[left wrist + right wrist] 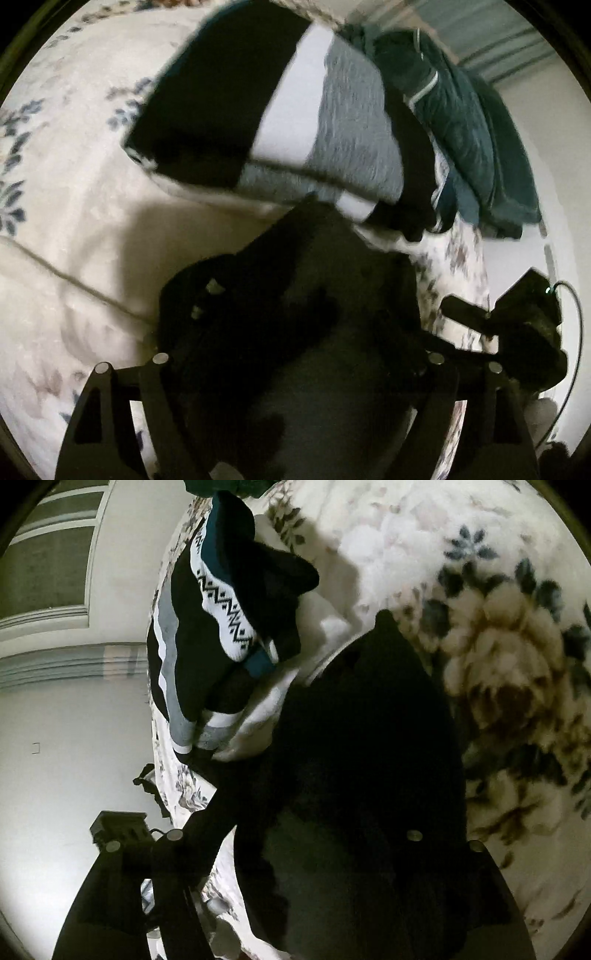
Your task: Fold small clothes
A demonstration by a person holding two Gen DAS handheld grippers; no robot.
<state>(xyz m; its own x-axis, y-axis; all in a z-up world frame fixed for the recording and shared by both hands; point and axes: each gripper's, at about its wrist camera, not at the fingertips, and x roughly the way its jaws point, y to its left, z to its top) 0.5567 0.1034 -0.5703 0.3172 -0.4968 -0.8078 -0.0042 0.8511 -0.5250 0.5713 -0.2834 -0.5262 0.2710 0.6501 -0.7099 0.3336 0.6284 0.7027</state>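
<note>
A black piece of clothing [295,314] hangs in front of both cameras and covers most of the near part of each view [362,757]. It lies over the left gripper [295,369] and the right gripper [325,849], so I cannot tell if their fingers are wide, narrow or pinching the cloth. Just past it, in the left view, a folded black, white and grey garment [280,122] rests on the flowery blanket [74,184]. Far to the right of it lies a dark teal garment [469,122]. In the right view, socks with a zigzag pattern [225,605] lie on top of the folded striped garment. The blanket has big blue and brown flowers. A white wall [74,738] is on the left.
</note>
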